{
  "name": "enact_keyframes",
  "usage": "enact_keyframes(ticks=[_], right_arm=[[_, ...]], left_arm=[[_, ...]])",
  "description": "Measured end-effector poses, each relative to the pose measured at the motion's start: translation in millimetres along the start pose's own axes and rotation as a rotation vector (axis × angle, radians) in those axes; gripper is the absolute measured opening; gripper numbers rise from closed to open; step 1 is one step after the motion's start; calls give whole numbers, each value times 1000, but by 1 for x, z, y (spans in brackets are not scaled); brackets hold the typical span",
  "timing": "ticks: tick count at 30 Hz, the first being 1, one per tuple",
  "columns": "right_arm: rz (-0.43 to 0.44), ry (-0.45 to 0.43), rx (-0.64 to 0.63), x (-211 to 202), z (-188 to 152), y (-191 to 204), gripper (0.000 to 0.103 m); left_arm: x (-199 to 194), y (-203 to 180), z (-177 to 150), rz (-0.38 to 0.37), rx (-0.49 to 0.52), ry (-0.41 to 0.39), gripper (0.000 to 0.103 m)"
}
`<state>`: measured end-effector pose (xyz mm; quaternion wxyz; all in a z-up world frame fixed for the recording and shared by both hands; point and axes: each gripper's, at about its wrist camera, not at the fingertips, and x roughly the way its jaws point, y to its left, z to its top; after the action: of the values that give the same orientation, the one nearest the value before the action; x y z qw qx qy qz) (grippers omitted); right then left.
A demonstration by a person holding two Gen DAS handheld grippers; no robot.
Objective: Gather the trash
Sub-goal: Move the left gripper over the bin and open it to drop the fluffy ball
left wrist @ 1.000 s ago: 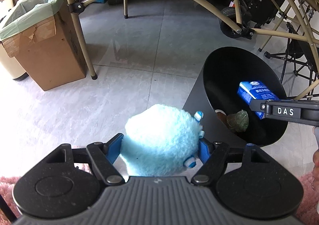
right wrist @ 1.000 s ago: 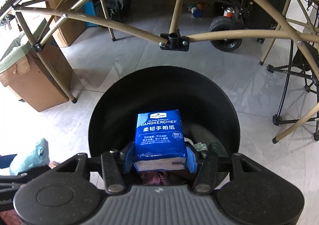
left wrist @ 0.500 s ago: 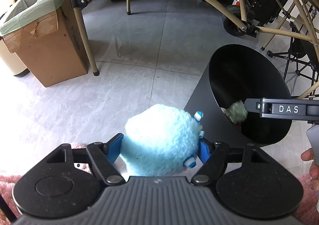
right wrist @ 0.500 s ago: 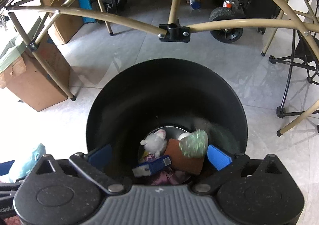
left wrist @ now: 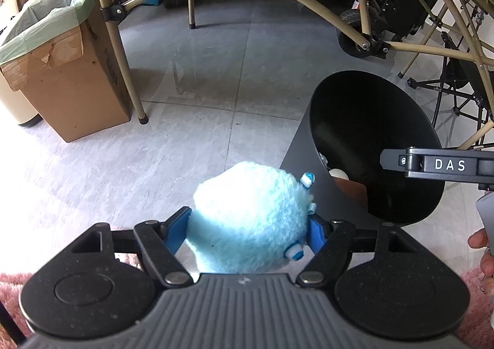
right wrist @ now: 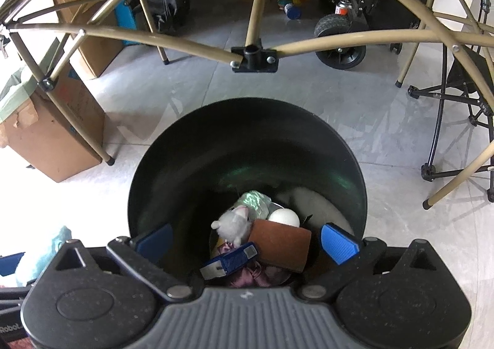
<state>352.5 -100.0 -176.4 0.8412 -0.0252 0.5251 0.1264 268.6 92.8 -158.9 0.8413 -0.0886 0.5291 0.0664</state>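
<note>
**Right jaws empty over bin; left holds plush**

Right gripper [right wrist: 247,239] hangs above the black bin [right wrist: 247,120], jaws spread wide, nothing between the pads. Directly below them in the bin: blue tissue pack [right wrist: 230,262], brown block [right wrist: 279,244], grey plush [right wrist: 233,224], white ball [right wrist: 284,217], green wrapper [right wrist: 253,199]. Left gripper [left wrist: 248,230] clamps a fluffy light-blue plush [left wrist: 247,216] between its blue pads. The bin stands ahead and right of the left gripper. Cardboard box [left wrist: 66,80] far left.

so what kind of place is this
Probably a garage or storage room: a bare tiled floor, a folded tan canopy frame, cardboard boxes and a wheeled cart parked at the back.
</note>
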Motion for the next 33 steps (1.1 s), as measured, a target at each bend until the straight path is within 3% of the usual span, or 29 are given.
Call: enact_keyframes(ticks=[21, 33], right_arm=[[13, -122, 38, -51, -9, -38, 103], [-14, -171, 143, -70, -19, -83, 103]], left_arm=[[-14, -49, 4, -38, 85, -60, 75], [-21, -99, 11, -45, 179, -109, 75]])
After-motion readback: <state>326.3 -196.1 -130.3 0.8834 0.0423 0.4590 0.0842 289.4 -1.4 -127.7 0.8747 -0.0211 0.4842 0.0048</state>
